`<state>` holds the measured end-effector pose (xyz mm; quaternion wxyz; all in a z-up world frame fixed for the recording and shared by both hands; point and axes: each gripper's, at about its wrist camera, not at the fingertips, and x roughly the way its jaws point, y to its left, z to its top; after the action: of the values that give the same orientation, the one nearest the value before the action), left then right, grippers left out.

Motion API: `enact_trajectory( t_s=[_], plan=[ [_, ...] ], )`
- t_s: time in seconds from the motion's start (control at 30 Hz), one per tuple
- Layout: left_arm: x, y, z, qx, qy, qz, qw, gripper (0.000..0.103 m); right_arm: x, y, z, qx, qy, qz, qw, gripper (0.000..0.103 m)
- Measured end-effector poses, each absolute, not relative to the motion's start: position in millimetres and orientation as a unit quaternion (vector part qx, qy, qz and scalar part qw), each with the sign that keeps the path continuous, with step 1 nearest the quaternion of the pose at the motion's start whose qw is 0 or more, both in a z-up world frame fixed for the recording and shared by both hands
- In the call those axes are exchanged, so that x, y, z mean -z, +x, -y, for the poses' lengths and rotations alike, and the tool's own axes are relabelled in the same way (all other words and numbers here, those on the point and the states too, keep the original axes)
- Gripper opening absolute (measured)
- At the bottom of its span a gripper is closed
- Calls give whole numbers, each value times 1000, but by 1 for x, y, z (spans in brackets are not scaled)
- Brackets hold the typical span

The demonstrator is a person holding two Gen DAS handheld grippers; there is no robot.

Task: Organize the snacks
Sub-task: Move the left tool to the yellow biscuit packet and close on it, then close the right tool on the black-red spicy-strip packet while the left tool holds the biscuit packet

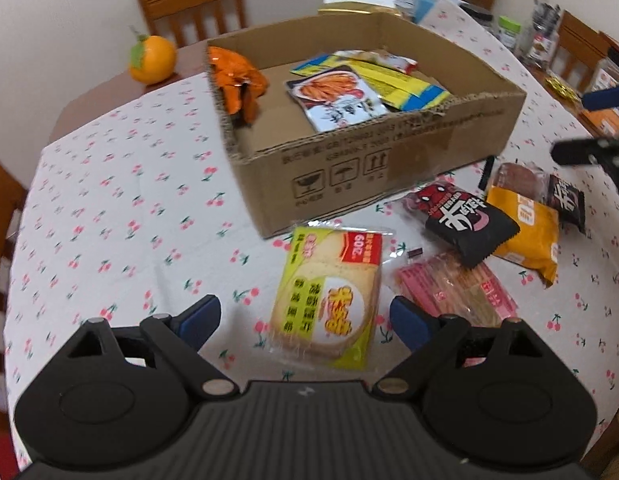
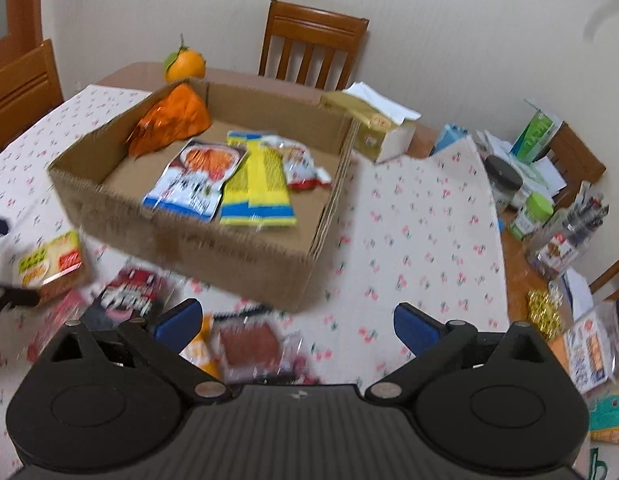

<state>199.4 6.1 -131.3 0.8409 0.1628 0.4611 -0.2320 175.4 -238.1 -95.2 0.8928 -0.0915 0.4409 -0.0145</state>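
An open cardboard box (image 1: 449, 136) (image 2: 237, 248) holds an orange bag (image 1: 239, 78) (image 2: 173, 120), a noodle packet (image 1: 337, 98) (image 2: 197, 180) and yellow sachets (image 2: 261, 184). My left gripper (image 1: 305, 320) is open, with a yellow-green cracker pack (image 1: 329, 300) on the tablecloth between its fingers. A black pouch (image 1: 469, 216), an orange pack (image 1: 525, 228) and a pink pack (image 1: 457, 292) lie to its right. My right gripper (image 2: 297, 320) is open and empty above a brown snack (image 2: 249, 344); it also shows at the right edge of the left wrist view (image 1: 589, 152).
An orange fruit (image 1: 152, 58) (image 2: 185, 64) sits on the bare table corner behind the box. Jars, papers and cartons (image 2: 541, 184) crowd the table's right side. Wooden chairs (image 2: 313, 44) stand around the table. The cherry-print tablecloth (image 2: 421, 232) lies right of the box.
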Motion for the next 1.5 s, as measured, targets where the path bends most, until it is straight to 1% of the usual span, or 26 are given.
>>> enact_trajectory(
  t_s=[0.13,0.2,0.27,0.33,0.4,0.47,0.7,0.83,1.0,1.03,1.1,1.17,1.23,1.33,1.5],
  plan=[
    [139,208,1,253,181,-462,830,86,102,162,244,14,-71,-455,888,103],
    [142,211,4,260,186,-465,825,78,105,156,248,19,-64,-461,885,103],
    [144,215,5,268,180,-470,821,75,108,152,251,20,-57,-467,882,103],
    [146,217,5,273,176,-475,818,69,112,148,255,22,-52,-474,879,103],
    [146,219,4,279,158,-479,817,57,116,145,257,25,-49,-482,875,103],
    [146,219,3,275,154,-479,819,55,123,144,260,26,-48,-490,870,103],
    [142,209,-11,238,110,-498,826,55,145,138,274,23,-74,-518,852,102],
    [141,200,-17,212,88,-510,829,55,157,141,280,9,-92,-532,842,95],
    [142,194,-17,199,74,-516,830,55,159,156,283,-39,-89,-522,848,92],
    [142,194,-16,197,75,-516,830,55,159,160,282,-50,-93,-518,849,89],
    [142,193,-14,195,78,-515,831,55,158,167,280,-75,-92,-515,849,81],
    [142,194,-13,195,80,-512,833,56,157,171,279,-92,-85,-514,848,69],
    [142,194,-13,192,80,-512,834,56,157,173,279,-107,-72,-515,848,62],
    [143,195,-14,188,78,-512,835,57,156,172,280,-95,-60,-517,849,56],
    [143,193,-13,188,83,-513,834,58,153,158,285,-33,-29,-535,844,55]
  ],
)
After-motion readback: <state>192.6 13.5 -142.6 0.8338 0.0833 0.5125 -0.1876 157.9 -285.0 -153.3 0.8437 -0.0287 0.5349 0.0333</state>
